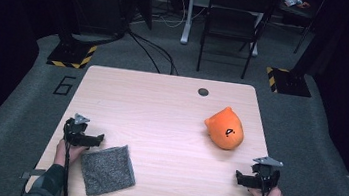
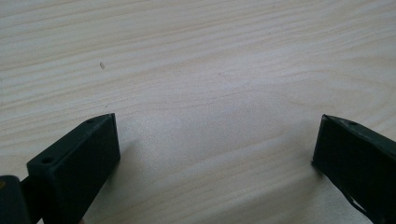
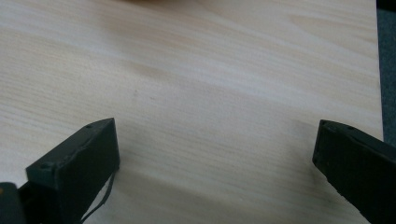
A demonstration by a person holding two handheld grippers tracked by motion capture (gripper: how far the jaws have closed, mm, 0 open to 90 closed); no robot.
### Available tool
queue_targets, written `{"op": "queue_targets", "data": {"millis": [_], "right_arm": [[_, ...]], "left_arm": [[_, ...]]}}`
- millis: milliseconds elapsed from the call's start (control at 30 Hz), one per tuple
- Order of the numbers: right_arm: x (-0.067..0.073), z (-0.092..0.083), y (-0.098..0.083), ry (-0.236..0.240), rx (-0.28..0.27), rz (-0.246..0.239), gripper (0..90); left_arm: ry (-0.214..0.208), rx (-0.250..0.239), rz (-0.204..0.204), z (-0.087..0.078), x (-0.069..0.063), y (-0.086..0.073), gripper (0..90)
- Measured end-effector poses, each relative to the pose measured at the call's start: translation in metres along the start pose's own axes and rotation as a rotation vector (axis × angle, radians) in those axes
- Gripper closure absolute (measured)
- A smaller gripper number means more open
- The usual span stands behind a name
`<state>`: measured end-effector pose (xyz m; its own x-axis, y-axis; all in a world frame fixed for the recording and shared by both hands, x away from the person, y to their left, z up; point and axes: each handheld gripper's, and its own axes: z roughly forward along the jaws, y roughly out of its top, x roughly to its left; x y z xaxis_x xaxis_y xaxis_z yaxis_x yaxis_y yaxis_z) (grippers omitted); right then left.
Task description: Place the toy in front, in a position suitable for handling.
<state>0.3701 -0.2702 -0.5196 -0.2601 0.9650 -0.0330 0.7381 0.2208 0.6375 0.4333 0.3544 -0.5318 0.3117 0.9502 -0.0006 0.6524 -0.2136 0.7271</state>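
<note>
Grey, square, coarse-woven cloth [image 1: 107, 170] lies flat on the pale wooden counter [image 1: 160, 111] near its front left edge, turned a little askew, and my left gripper [image 1: 99, 139] rests just beside its upper left corner; I cannot tell whether the two touch. In the left gripper view I see that gripper's black jaws spread wide over bare wood grain, with nothing between them. My right gripper [image 1: 238, 176] sits near the front right corner of the counter, well apart from the cloth, and in the right gripper view its jaws are likewise spread wide over bare wood, with the counter's right edge just past one jaw. From the high view I see an orange, rounded soft toy with small ears and a black face mark [image 1: 224, 128] lying on the right half of the counter, beyond the right gripper and apart from it. A small dark round hole [image 1: 203, 92] sits near the counter's far edge.
</note>
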Motion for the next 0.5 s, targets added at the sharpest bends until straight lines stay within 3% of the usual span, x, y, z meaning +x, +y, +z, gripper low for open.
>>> {"op": "queue_targets", "data": {"millis": [100,500], "right_arm": [[-0.001,-0.002,0.002,0.005,0.043,0.009,0.0],[0.006,-0.016,0.014,0.032,0.000,-0.020,3.8]], "left_arm": [[0.000,0.000,0.000,0.000,0.000,0.000,0.0],[0.013,0.005,-0.012,-0.001,-0.001,-0.001,0.0]]}}
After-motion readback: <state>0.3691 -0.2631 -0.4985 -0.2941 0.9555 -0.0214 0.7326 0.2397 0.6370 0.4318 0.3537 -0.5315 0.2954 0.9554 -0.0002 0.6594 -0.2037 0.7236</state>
